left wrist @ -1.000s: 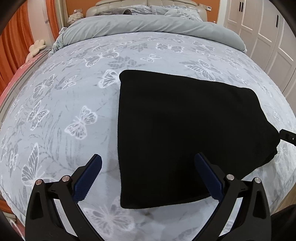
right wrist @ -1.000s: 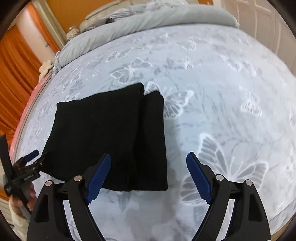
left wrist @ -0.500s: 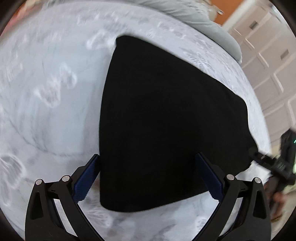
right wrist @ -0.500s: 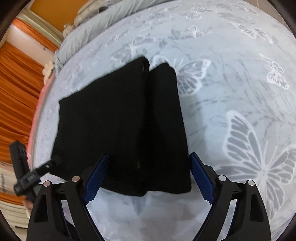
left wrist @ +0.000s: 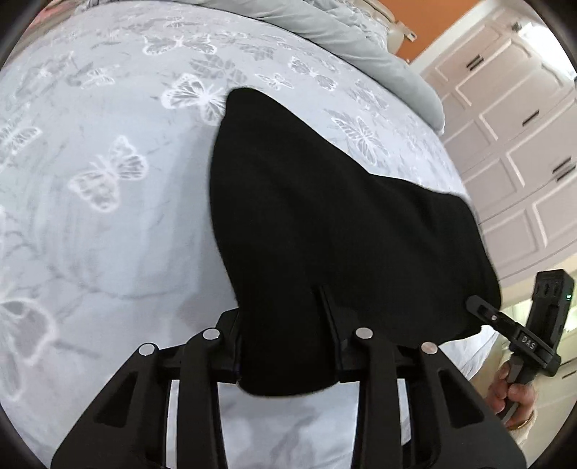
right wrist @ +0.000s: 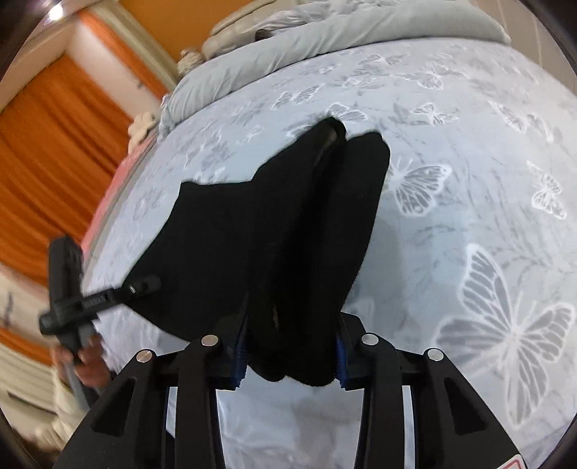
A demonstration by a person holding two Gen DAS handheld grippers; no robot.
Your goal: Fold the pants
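Observation:
The black pants (left wrist: 324,216) lie folded on the butterfly-print bed. My left gripper (left wrist: 288,346) is shut on their near left corner. My right gripper (right wrist: 290,353) is shut on their near right corner, where two folded layers (right wrist: 324,234) bunch together. The near edge is raised off the bed between the two grippers. The right gripper (left wrist: 494,317) shows at the right of the left wrist view, the left gripper (right wrist: 140,285) at the left of the right wrist view, each at a corner of the pants.
The pale blue bedspread (left wrist: 108,180) stretches away on all sides. A grey duvet (right wrist: 324,32) is rolled at the head of the bed. White wardrobe doors (left wrist: 523,144) stand to the right, orange curtains (right wrist: 54,144) to the left.
Both grippers were open above the near edge of the flat pants. They have moved down, closed on the two near corners, and the near edge has come up.

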